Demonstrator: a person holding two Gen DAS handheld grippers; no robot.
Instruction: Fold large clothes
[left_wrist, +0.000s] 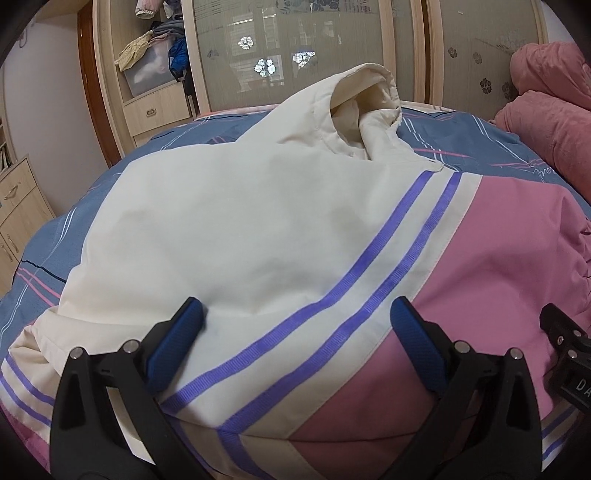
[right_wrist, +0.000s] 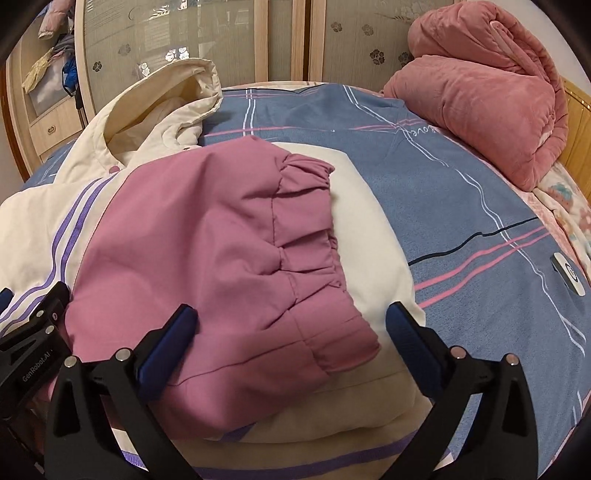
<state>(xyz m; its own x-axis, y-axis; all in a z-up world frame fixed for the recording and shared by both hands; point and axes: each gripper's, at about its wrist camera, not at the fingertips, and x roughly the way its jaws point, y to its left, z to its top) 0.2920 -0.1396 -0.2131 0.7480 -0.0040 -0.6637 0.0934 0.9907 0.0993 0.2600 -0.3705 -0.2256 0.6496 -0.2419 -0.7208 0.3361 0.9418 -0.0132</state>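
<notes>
A cream and pink hooded jacket (left_wrist: 229, 221) with purple stripes lies on the bed, its hood (left_wrist: 365, 110) standing up at the far end. In the right wrist view the pink sleeve (right_wrist: 221, 251), with its gathered cuff (right_wrist: 317, 258), is folded across the jacket's cream body. My left gripper (left_wrist: 295, 314) hovers open just over the striped part, with nothing pinched. My right gripper (right_wrist: 291, 317) stands wide open above the sleeve's near end, its blue pads (right_wrist: 170, 343) clear of the cloth. The right gripper's black body (left_wrist: 569, 347) shows at the left view's edge.
The bed has a blue sheet (right_wrist: 461, 206) with pink and white lines. A rolled pink quilt (right_wrist: 487, 99) lies at the far right. A small white remote (right_wrist: 567, 273) rests near the right edge. Wardrobe doors (left_wrist: 295, 48) and shelves with clothes (left_wrist: 155, 55) stand behind.
</notes>
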